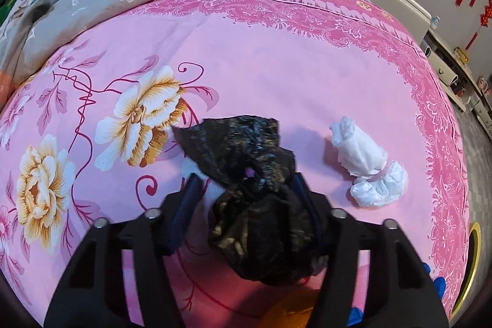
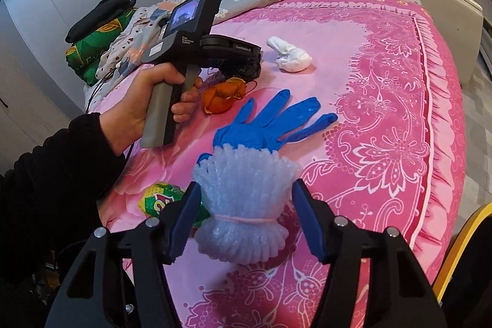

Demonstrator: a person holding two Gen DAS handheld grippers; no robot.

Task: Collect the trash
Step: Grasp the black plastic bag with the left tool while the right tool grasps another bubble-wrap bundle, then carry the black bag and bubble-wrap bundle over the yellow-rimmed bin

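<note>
While the left gripper (image 1: 246, 183) hangs spread around the crumpled black bag (image 1: 246, 174) on the pink bedspread (image 1: 276, 66), the right gripper (image 2: 243, 199), also spread, straddles the bubble-wrap bundle (image 2: 243, 202); best to close squarely at its tied waist, since the foam will likely squash.

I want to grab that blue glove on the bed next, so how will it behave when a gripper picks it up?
The blue glove lies flat and thin on the pink bedsheet, so it will probably hang limp. It looks light for its size. A pinch may catch sheet fabric too, so its slightly raised cuff end seems safer.
</note>
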